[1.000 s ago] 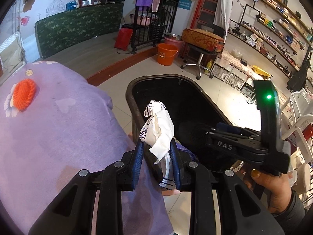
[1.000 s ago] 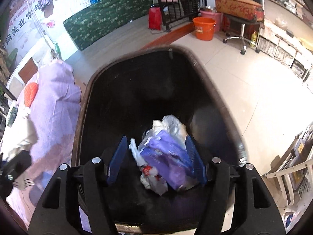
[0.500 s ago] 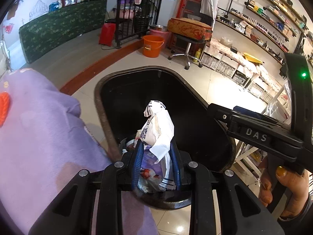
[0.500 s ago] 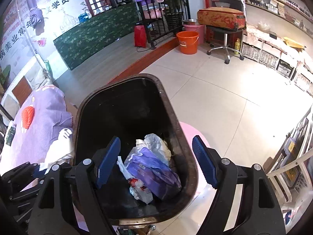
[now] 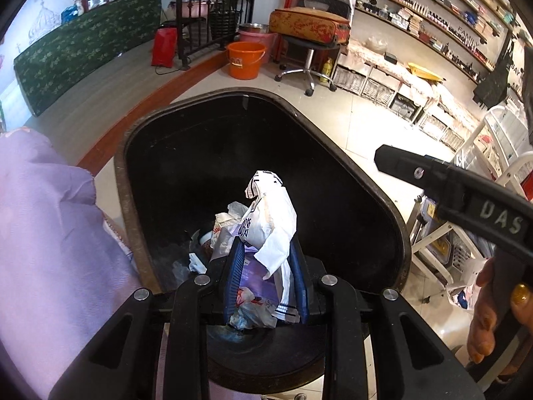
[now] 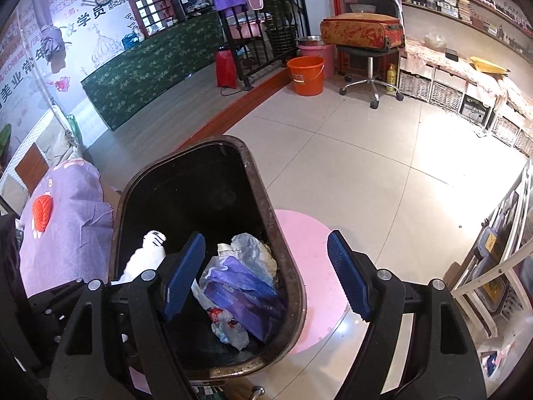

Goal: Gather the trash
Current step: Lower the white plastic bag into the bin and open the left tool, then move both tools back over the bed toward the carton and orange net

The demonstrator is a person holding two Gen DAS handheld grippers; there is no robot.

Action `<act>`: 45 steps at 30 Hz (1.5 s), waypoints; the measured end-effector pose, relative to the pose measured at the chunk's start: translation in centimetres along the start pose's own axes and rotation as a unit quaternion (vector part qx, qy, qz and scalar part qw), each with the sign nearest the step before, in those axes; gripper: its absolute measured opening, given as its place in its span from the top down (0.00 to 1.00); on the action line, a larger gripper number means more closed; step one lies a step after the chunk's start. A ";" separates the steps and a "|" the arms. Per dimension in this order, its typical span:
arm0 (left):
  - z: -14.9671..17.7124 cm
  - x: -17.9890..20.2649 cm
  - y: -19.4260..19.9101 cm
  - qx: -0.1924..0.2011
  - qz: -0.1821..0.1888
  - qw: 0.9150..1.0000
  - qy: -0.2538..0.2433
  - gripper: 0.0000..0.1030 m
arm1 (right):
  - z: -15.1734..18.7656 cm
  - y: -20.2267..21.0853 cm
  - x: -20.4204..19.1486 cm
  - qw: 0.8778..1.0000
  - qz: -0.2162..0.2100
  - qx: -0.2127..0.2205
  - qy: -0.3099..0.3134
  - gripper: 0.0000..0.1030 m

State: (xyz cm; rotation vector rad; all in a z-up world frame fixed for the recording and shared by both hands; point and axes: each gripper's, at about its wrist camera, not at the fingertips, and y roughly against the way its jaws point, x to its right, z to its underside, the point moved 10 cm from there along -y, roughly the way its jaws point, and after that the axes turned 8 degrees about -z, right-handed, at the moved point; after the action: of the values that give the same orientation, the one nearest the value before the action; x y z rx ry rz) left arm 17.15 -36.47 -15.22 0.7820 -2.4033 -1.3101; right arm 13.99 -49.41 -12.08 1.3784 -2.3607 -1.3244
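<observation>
My left gripper (image 5: 266,266) is shut on a crumpled white printed wrapper (image 5: 271,220), which hangs over the open black bin (image 5: 383,200). The wrapper sticks up above the blue pads. Inside the bin lie a purple bag (image 6: 240,293) and crumpled plastic. My right gripper (image 6: 266,276) stands open above the bin's near right rim (image 6: 293,276), with nothing gripped. Its left finger is over the bin and its right finger over a pink mat (image 6: 306,253). In the right wrist view the wrapper (image 6: 146,256) shows at the bin's left side.
A purple cloth (image 5: 50,233) lies left of the bin. An orange bucket (image 6: 306,75) and a swivel stool carrying a red case (image 6: 363,33) stand farther back on the tiled floor. A white rack (image 6: 499,266) is at the right. A hand (image 5: 493,316) holds the right gripper.
My left gripper has carried the wrapper from above the purple cloth to over the bin. My right gripper has let go of the purple bag, opened wide and pulled back; the bag now lies in the bin.
</observation>
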 end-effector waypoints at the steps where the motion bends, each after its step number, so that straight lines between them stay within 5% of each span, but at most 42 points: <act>1: 0.1 0.1 -0.1 -0.001 0.001 1.000 -0.001 0.74 | -0.1 0.0 0.1 1.000 0.001 0.001 -0.001 0.27; 6: 0.2 0.4 -0.4 -0.003 -0.003 1.000 -0.011 0.66 | -0.3 0.4 0.7 1.000 0.007 0.009 -0.006 0.19; 10: -0.1 0.8 -0.3 0.006 0.004 1.000 -0.008 0.34 | -0.2 0.5 1.0 1.000 0.011 0.009 -0.008 0.19; 14: -0.3 0.8 0.2 0.021 0.007 1.000 -0.005 0.21 | -0.5 0.7 1.3 1.000 0.012 0.012 -0.014 0.17; 32: 0.3 -3.5 6.8 0.096 -0.034 0.994 0.031 0.06 | -0.8 0.3 -0.4 1.000 -0.002 0.013 -0.009 0.08; 45: 5.2 -15.2 11.7 0.106 -0.094 0.978 0.152 0.06 | 1.1 -2.5 -12.9 0.993 -0.091 -0.026 0.076 0.08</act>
State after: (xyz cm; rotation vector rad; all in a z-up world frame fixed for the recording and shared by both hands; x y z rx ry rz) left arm 23.13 -18.80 -8.17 1.2008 -2.2845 -0.9220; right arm 22.63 -39.57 -10.47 1.6499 -2.1314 -1.2629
